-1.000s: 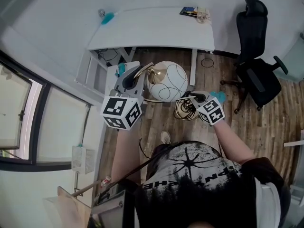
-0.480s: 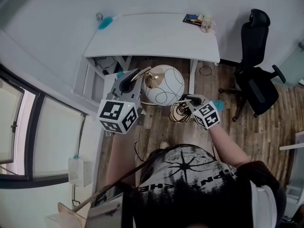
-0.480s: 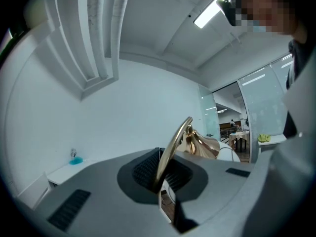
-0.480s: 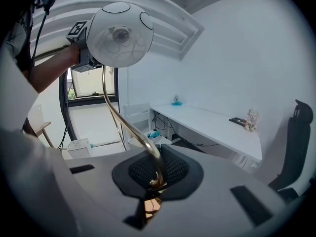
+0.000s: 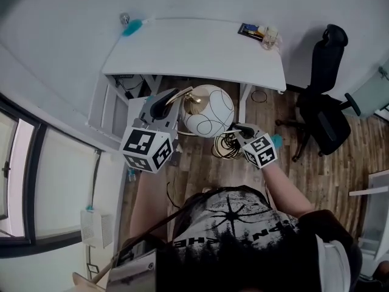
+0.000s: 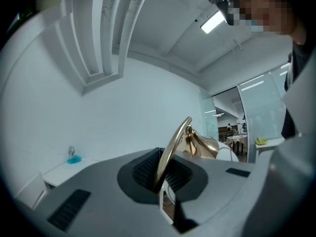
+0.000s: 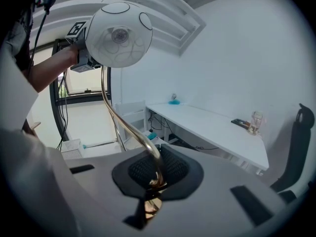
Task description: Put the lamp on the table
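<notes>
Closer to the table (image 5: 194, 47) than a second ago, the lamp (image 5: 208, 110) hangs in the air just short of the front edge, over the wood floor (image 5: 316, 175). The left gripper (image 5: 165, 104) has its fingers clenched on the gold stem (image 6: 173, 147) near the white globe (image 7: 118, 33). The right gripper (image 5: 236, 128) grasps the stem's lower end. A black chair (image 5: 325, 102) stands well apart on the right.

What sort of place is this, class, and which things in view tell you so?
Probably an office or workroom: a long white desk, a black swivel chair on the wood-look floor, and glass partitions that open onto a larger lit space.
</notes>
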Available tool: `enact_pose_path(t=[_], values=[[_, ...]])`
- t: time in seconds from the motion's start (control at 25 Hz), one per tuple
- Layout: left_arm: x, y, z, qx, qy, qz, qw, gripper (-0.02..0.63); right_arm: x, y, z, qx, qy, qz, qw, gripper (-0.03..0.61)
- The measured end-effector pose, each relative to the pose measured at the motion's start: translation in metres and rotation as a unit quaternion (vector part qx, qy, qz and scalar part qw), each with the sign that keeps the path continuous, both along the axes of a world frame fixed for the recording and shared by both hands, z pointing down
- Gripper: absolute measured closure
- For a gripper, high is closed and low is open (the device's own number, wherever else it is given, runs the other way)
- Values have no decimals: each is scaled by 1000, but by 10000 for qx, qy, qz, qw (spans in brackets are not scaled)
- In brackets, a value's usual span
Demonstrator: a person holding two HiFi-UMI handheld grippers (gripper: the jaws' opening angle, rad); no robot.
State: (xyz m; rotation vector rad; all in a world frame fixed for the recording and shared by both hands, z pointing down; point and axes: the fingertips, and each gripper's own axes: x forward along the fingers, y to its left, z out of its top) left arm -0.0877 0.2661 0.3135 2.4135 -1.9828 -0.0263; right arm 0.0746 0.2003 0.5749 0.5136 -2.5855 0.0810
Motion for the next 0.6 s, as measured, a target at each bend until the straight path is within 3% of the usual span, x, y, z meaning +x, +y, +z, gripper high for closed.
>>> enact_pose_path(t=[0.44,0.6], values=[[-18,-14,11,45,2,-10,10000,597,-16,-13,11,-57,59,-19,10000,558],[-41,-41,18,-41,153,-18,9999,597,-34,-39,13,-98,164,-14,9998,558]])
